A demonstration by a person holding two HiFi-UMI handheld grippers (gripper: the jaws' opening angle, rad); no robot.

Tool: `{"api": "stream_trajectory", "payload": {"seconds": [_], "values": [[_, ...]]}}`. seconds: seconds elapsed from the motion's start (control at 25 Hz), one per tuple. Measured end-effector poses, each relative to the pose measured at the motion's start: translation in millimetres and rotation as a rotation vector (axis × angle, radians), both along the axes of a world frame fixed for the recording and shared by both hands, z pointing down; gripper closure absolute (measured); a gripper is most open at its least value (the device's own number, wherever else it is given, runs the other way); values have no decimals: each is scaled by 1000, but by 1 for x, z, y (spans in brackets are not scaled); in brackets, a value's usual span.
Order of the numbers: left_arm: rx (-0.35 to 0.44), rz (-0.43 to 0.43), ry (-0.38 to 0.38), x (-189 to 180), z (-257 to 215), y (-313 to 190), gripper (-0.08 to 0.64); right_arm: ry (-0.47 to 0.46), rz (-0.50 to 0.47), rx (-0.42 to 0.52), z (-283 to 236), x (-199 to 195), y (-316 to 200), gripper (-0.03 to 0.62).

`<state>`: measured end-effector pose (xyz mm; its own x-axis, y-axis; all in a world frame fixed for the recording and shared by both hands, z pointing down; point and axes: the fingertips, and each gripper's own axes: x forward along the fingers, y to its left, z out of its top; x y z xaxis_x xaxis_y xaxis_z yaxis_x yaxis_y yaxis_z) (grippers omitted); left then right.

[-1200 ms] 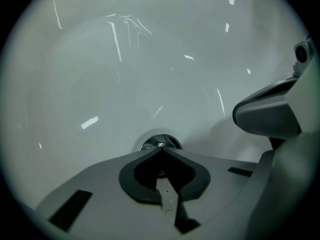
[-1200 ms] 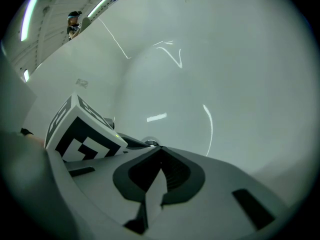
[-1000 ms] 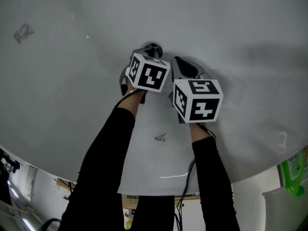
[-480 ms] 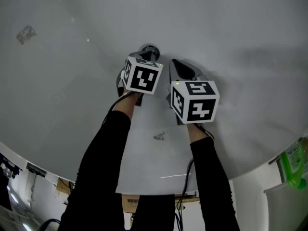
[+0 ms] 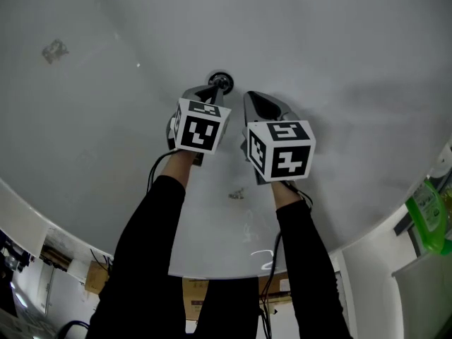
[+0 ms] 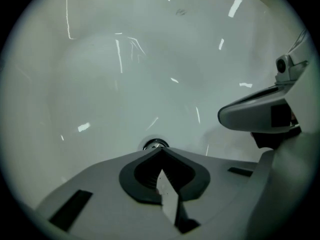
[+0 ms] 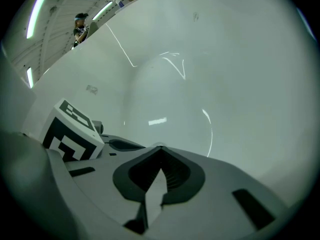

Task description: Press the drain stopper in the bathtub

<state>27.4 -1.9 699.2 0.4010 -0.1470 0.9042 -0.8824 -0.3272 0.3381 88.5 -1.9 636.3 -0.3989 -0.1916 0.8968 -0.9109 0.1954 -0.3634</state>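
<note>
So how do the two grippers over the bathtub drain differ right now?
The left gripper has its tip right at the drain stopper, while the right gripper sits beside it, aimed at the bare bathtub floor. The left gripper view shows the stopper just past its tip; the right gripper view shows only white tub ahead. Both have their jaws shut with nothing between them.
</note>
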Motion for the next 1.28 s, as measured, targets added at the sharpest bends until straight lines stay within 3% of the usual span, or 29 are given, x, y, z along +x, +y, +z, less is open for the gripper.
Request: {"api": "stream_trajectory", "payload": {"seconds": [0.4,0.76,1.28], "values": [[53,23,6,-17,-73,-11,555,-39,33,44,-52,-16,0,589],[88,42,35,-26,-124,-5,555,-44,87,43,-80,-8,20,589],[109,24,48,-47,-161,-1,555,-38,116,60,-108,-13,36,589]]}}
